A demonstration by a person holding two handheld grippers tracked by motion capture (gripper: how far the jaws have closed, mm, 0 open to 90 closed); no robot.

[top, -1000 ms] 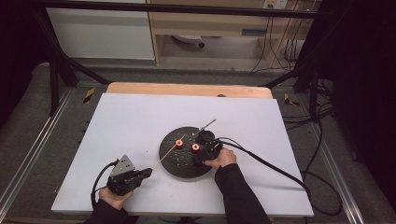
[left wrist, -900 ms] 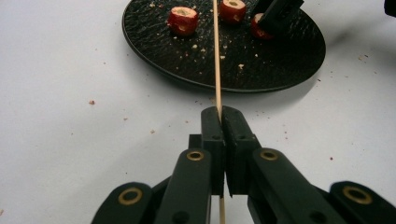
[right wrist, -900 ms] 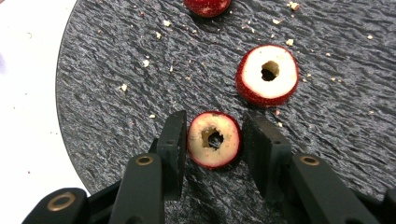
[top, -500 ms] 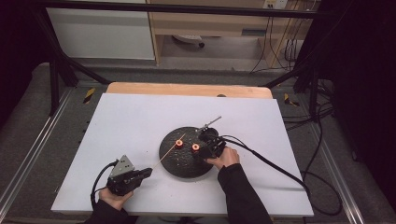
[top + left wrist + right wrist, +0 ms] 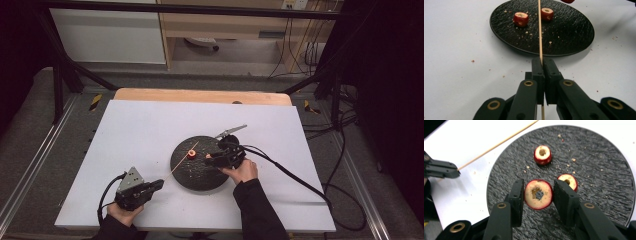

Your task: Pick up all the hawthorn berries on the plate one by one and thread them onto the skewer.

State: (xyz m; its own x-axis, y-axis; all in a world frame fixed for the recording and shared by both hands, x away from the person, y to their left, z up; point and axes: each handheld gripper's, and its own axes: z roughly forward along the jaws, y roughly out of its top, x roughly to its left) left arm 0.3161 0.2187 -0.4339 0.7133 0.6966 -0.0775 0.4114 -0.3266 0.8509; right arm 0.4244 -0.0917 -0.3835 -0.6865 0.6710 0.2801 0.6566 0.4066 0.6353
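1. Left gripper (image 5: 155,184): jaws pressed together on a thin wooden skewer (image 5: 540,27), pinched near its blunt end; held low over the near left part of the table, stick aimed out over the plate (a steady pose, probably to offer the tip for threading).
2. Skewer, high view (image 5: 184,157): slanting from the left gripper up across the plate's left half, free end near the fruit piece there.
3. Right gripper (image 5: 538,195): jaws clamped on a cored red fruit slice (image 5: 538,194), one pad on each side of the skin, cut face and core hole turned toward the camera (grip on the rim leaves the hole clear, presumably so that the skewer can pass through).
4. Held slice: lifted just above the plate's right half, in the high view at the right gripper's tip (image 5: 209,156).
5. Round black textured plate (image 5: 604,202): centre of the white table (image 5: 135,130); crumbs scattered on it.
6. Two further cored slices lying flat on the plate, one farther (image 5: 542,154), one just behind the right jaw (image 5: 568,180); likely waiting their turn.
7. Metal tongs (image 5: 231,131): resting at the plate's far edge, untouched.
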